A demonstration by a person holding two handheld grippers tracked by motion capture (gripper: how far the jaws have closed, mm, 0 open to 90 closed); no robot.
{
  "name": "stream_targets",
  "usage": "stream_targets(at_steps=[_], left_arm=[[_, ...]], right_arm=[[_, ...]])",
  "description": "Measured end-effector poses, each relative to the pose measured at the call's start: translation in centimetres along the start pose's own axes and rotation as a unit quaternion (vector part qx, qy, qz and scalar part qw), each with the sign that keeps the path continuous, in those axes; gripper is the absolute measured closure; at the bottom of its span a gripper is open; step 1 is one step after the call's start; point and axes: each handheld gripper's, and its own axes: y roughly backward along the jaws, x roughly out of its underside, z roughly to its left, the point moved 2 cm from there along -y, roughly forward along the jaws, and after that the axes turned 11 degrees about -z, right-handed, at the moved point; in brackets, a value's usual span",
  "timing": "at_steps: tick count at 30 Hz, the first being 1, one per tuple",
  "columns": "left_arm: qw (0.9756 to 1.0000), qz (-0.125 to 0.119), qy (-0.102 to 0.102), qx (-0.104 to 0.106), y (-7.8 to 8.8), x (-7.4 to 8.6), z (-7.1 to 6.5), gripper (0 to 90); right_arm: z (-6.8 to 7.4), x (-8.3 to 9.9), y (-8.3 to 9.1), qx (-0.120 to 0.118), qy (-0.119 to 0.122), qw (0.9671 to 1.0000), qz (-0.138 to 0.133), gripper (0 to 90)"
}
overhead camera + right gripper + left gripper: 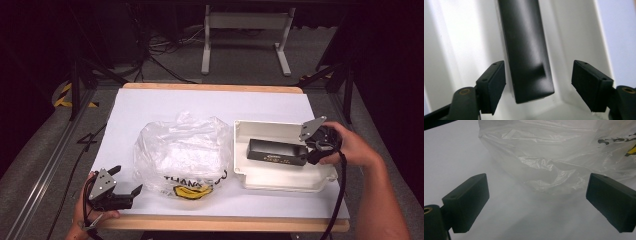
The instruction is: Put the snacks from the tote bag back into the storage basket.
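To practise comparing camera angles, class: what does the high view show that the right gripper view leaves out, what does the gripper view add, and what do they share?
High view alone: the plastic bag with yellow and black print, the left tongs beside it, both hands, the whole table and the floor beyond.

Right gripper view alone: a close look at the right tongs, whose jaws stand open on either side of the black box's near end without pressing it.

Shared: the black box lying in the white tray.
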Motion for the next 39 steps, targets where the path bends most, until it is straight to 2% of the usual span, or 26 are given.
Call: stream_targets(at_steps=[1,5,12,14,19,23,28,30,31,32,33,37,39], left_arm=[[1.0000,0.000,-0.001,0.000,0.0,0.0,0.0,5.7],[1.0000,0.000,-0.001,-0.001,0.1,0.0,0.0,5.7],[1.0000,-0.002,-0.001,-0.001,0.1,-0.1,0.0,5.7],[1.0000,-0.002,-0.003,-0.002,0.1,-0.1,0.1,5.7],[1.0000,-0.003,-0.002,-0.004,0.1,-0.1,0.0,5.7],[1.0000,-0.005,-0.002,-0.004,0.2,-0.1,0.1,5.7],[1.0000,-0.005,-0.001,-0.004,0.2,-0.1,0.1,5.7],[1.0000,-0.006,0.000,-0.004,0.2,-0.2,0.1,5.7],[1.0000,-0.006,0.000,-0.005,0.3,-0.2,0.1,5.7],[1.0000,-0.006,0.000,-0.005,0.3,-0.2,0.1,5.7],[1.0000,-0.006,0.001,-0.005,0.3,-0.2,0.1,5.7],[0.9999,-0.009,0.003,-0.006,0.3,-0.2,0.1,5.7],[0.9999,-0.008,0.003,-0.006,0.3,-0.2,0.1,5.7]], right_arm=[[0.0,-0.1,0.1,0.008,-0.005,0.9999,-0.007,25.2],[0.2,-0.2,0.4,0.014,-0.014,0.9995,-0.023,23.0],[0.8,-0.5,1.1,0.044,-0.047,0.9951,-0.076,17.5],[1.1,-0.6,1.2,0.047,-0.049,0.9943,-0.082,15.8],[1.7,-1.0,1.7,0.082,-0.068,0.9881,-0.110,13.9],[2.0,-0.9,2.2,0.104,-0.093,0.9821,-0.127,12.2],[2.6,-0.4,2.6,0.124,-0.116,0.9748,-0.145,11.4],[2.7,-0.3,2.7,0.128,-0.120,0.9739,-0.144,11.4],[2.9,-0.1,2.8,0.132,-0.130,0.9713,-0.149,10.8],[2.9,-0.1,2.8,0.132,-0.130,0.9713,-0.149,10.8],[3.1,0.2,3.0,0.138,-0.139,0.9684,-0.154,10.7],[3.5,0.6,3.5,0.153,-0.153,0.9618,-0.167,9.1],[3.7,0.9,3.7,0.152,-0.160,0.9585,-0.180,8.8]])
